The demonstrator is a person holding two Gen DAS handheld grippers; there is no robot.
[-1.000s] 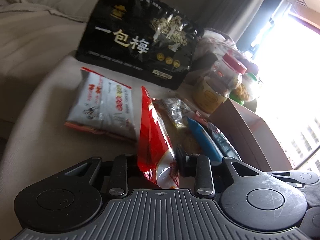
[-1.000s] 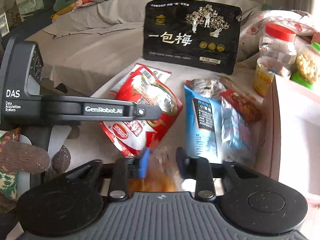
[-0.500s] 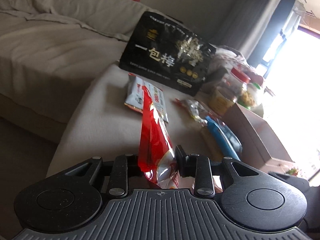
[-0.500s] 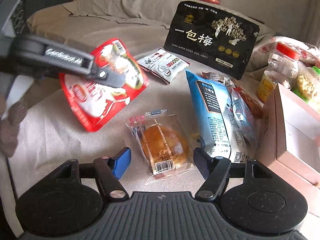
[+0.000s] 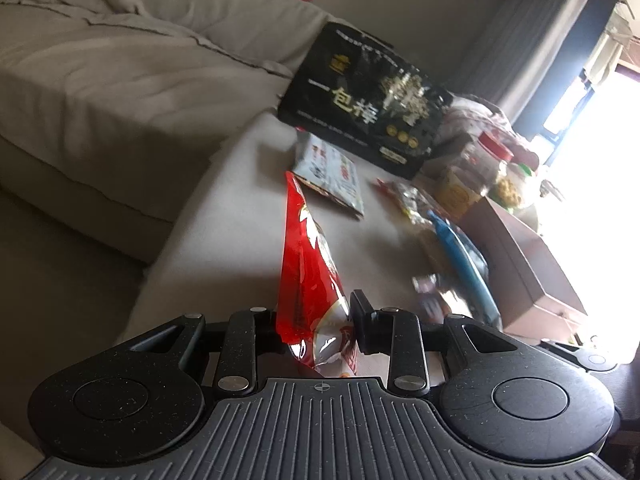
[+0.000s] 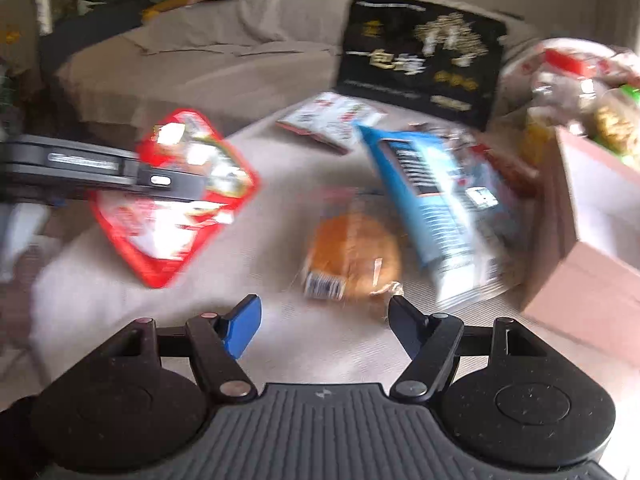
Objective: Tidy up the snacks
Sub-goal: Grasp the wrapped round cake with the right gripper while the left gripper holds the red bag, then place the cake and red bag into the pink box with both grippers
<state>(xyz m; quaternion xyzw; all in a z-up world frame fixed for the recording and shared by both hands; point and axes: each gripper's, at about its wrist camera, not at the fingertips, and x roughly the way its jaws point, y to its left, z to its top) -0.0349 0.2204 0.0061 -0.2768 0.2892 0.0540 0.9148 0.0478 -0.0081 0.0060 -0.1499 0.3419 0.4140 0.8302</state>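
My left gripper is shut on a red snack bag and holds it edge-on above the beige ottoman. The right wrist view shows that gripper and the red bag lifted at the left. My right gripper is open and empty, just short of a wrapped orange bun lying on the ottoman. A blue snack bag lies right of the bun. A white snack packet lies further back.
A large black bag with gold print stands at the back. A pink open box sits at the right, with red-lidded jars behind it. A grey sofa runs along the left and back.
My right gripper has let go of the bun, opened and pulled back from it. My left gripper has lifted the red bag up and to the left.
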